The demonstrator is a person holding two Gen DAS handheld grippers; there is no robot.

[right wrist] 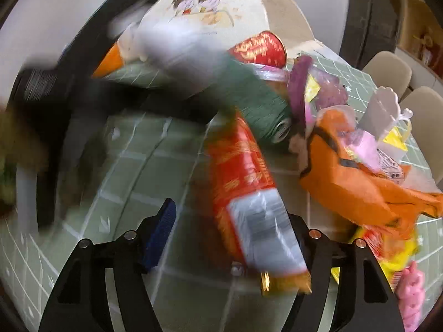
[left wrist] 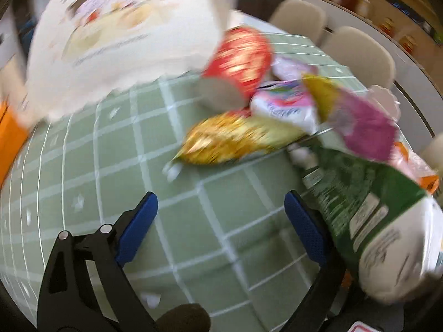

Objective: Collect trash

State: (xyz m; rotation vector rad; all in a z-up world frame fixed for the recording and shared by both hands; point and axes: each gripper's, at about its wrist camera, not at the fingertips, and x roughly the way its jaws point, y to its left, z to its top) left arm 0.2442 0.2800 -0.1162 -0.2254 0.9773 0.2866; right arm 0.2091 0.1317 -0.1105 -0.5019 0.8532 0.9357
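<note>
Snack wrappers lie in a heap on a green checked tablecloth [left wrist: 216, 221]. In the left wrist view, my left gripper [left wrist: 221, 207] is open and empty over bare cloth. A gold wrapper [left wrist: 229, 141] lies just ahead of it and a green and white bag [left wrist: 368, 210] leans against its right finger. A red tube [left wrist: 238, 63] and a white paper bag [left wrist: 116, 44] with a cartoon print lie further back. In the right wrist view, my right gripper [right wrist: 235, 221] is open. A red and silver wrapper [right wrist: 249, 193] lies between its fingers, near the right one. The view is blurred.
An orange wrapper [right wrist: 351, 182], purple wrappers [right wrist: 313, 88], a green can [right wrist: 265, 116] and a pink item [right wrist: 412, 293] lie to the right. Beige chairs [left wrist: 360, 52] stand behind the table. A dark blurred object [right wrist: 55, 105], perhaps the other gripper, fills the left of the right wrist view.
</note>
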